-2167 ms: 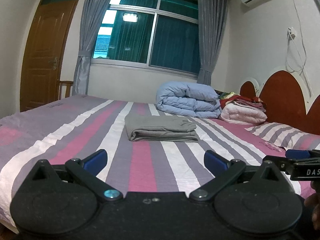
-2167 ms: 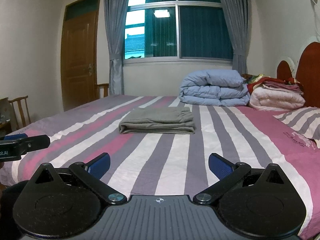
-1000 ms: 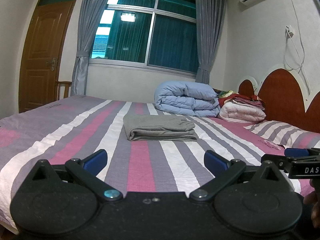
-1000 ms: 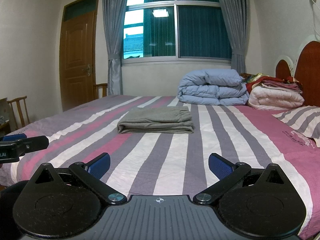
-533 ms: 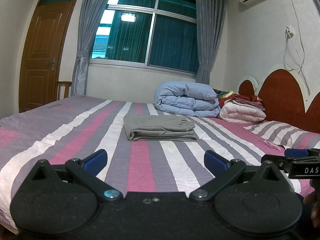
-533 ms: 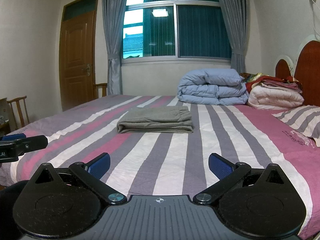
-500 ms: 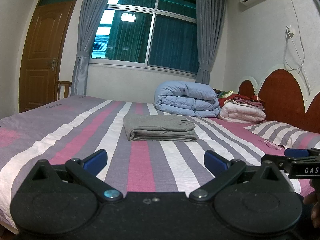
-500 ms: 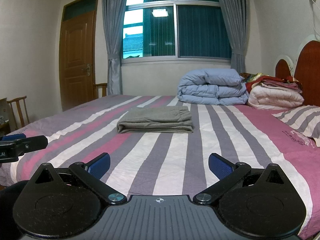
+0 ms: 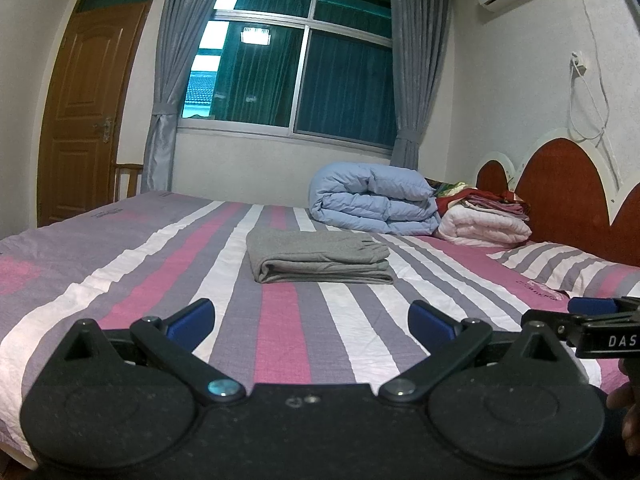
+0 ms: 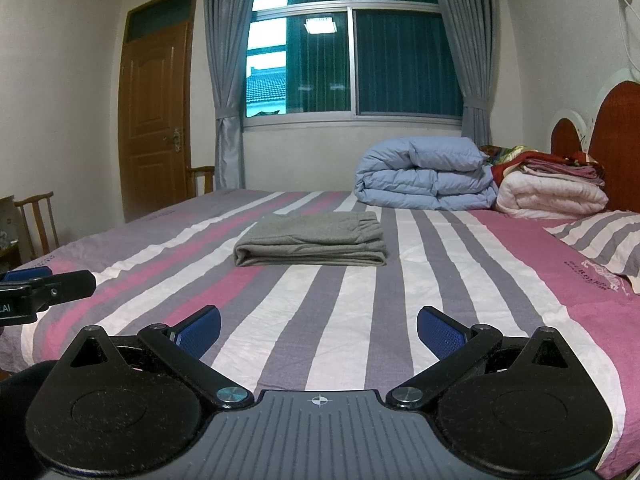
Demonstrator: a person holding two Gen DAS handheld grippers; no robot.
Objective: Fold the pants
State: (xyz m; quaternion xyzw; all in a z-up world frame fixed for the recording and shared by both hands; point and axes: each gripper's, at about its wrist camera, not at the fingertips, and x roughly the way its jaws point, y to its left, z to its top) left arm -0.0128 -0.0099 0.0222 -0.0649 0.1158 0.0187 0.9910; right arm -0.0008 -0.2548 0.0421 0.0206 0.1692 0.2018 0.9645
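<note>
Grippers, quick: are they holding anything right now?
Left gripper: open, holding nothing.
Right gripper: open, holding nothing.
The folded pants lie untouched on the bed.

Left hand-held gripper (image 9: 311, 320): black body, round pivot discs, silver screws, blue finger pads. Right hand-held gripper (image 10: 319, 330): same, ribbed grey centre plate with crosshair mark.

You have 2 wrist views low at the bed's (image 9: 120, 248) near edge, side by side, facing the window (image 10: 352, 60) — both share the pants (image 9: 316, 256) mid-bed, well ahead.
</note>
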